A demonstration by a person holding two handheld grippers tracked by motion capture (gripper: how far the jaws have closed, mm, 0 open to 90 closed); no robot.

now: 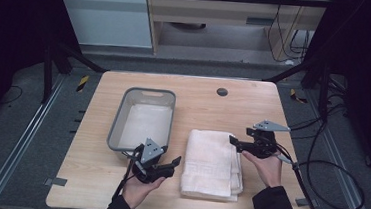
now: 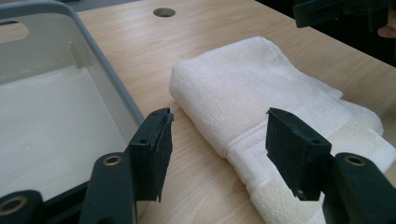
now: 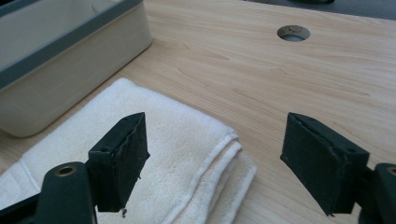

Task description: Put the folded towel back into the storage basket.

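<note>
On the light wooden table (image 1: 201, 98), a folded white terry towel (image 1: 212, 162) lies toward the near edge, a little right of the middle, its long side running from near to far. Just beside it on the left, apart from it, stands a rectangular grey-rimmed plastic basin (image 1: 143, 119) with a pale inside and a cut-out handle at its far end. A small round grommet hole (image 1: 222, 92) sits in the tabletop near the far edge. The left gripper (image 1: 171, 164) is held in the person's left hand (image 1: 139, 191) near the table's near edge, between the basin's near end and the towel; its jaws are spread wide and hold nothing, with the towel's left edge lying beyond them in the left gripper view. The right gripper (image 1: 234, 141) is held in the right hand (image 1: 268, 168) at the towel's far right corner, jaws likewise parted and bare, above the towel's layered folded edge.
</note>
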